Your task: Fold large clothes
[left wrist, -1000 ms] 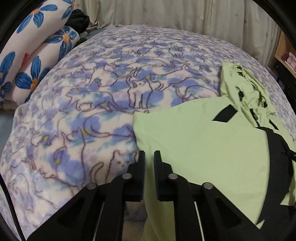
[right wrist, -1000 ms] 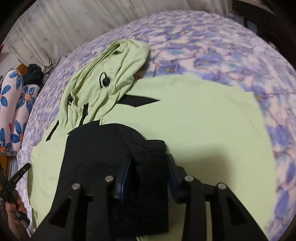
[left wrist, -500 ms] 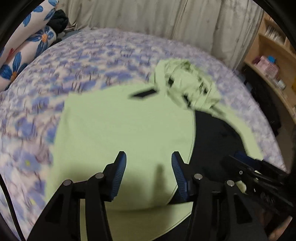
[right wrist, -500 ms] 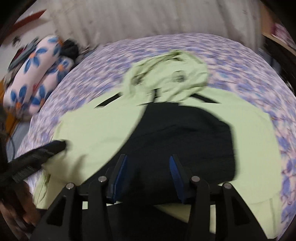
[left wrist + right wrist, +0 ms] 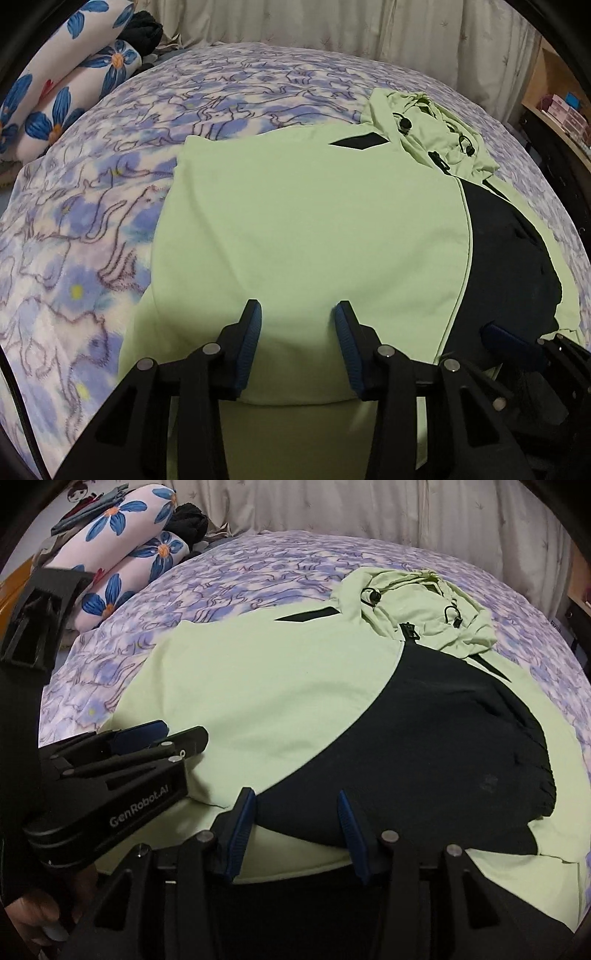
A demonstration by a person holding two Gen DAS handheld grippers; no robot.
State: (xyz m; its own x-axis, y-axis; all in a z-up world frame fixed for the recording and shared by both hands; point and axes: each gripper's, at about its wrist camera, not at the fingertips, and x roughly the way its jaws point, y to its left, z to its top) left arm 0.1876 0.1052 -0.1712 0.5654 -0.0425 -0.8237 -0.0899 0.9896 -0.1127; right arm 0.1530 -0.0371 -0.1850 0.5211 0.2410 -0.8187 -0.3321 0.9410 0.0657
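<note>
A light green hooded jacket (image 5: 303, 221) lies flat on the bed, hood (image 5: 436, 136) at the far end. A black sleeve (image 5: 509, 258) is folded across its right side; it also shows in the right wrist view (image 5: 424, 746). My left gripper (image 5: 298, 332) is open and empty over the jacket's near hem. My right gripper (image 5: 295, 818) is open and empty over the near end of the black sleeve. The left gripper also appears in the right wrist view (image 5: 147, 738), and the jacket (image 5: 258, 686) spreads beyond it.
The bed is covered by a purple and white patterned blanket (image 5: 92, 221). Flowered pillows (image 5: 122, 546) and a dark bundle (image 5: 190, 518) lie at the far left. A curtain (image 5: 332, 26) hangs behind the bed. Shelves (image 5: 561, 107) stand at the right.
Both grippers have opened and drawn back to the jacket's near edge. The left let go of the green edge, the right let go of the black sleeve, which now lies folded on the jacket.
</note>
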